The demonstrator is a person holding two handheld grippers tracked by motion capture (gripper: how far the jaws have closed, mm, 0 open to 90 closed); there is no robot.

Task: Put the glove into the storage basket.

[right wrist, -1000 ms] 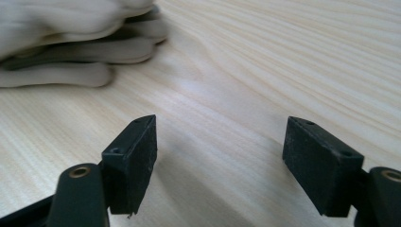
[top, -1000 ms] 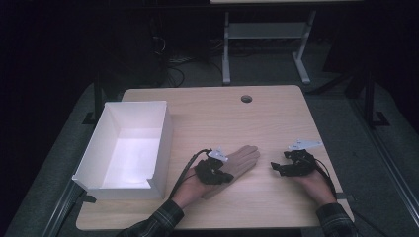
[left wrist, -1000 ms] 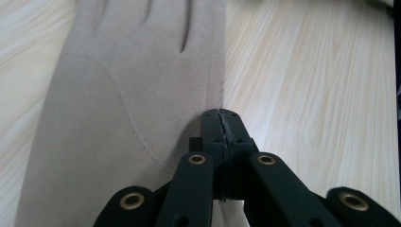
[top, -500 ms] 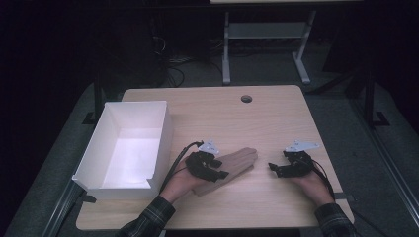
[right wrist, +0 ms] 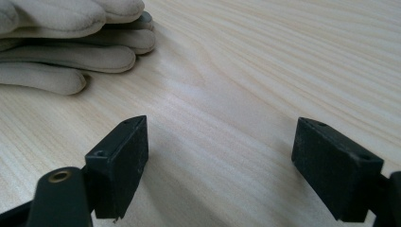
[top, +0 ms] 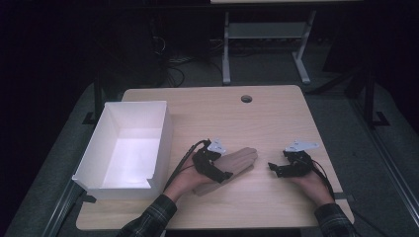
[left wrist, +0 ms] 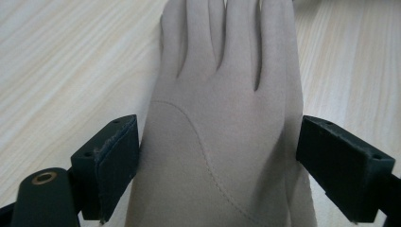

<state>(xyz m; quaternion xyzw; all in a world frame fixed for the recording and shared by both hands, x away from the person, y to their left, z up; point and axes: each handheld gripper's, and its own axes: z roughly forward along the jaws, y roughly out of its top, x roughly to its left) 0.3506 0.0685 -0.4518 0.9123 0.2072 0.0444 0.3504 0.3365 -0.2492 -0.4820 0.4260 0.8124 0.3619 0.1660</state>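
Note:
A beige glove (top: pixel 243 160) lies flat on the wooden table (top: pixel 276 113), its fingers pointing toward the far right. My left gripper (top: pixel 223 167) sits low over its cuff end. In the left gripper view the glove (left wrist: pixel 222 90) lies between the two pads of the left gripper (left wrist: pixel 218 127), which have just been opening and stand wide without pressing on it. My right gripper (top: pixel 276 163) rests near the table's right side, open with nothing between its fingers. In the right gripper view the right gripper (right wrist: pixel 222 127) has bare wood between its jaws and the glove's fingers (right wrist: pixel 71 56) at the upper left.
A white open box (top: pixel 165 143) stands at the table's left side, close to my left forearm. A round cable hole (top: pixel 246 98) sits near the far edge. Beyond the table are a dark floor, cables and a metal stand (top: pixel 267 29).
The left gripper's jaws have gone from shut to wide open at the glove, and the left hand shifted slightly. The right gripper has stayed where it was.

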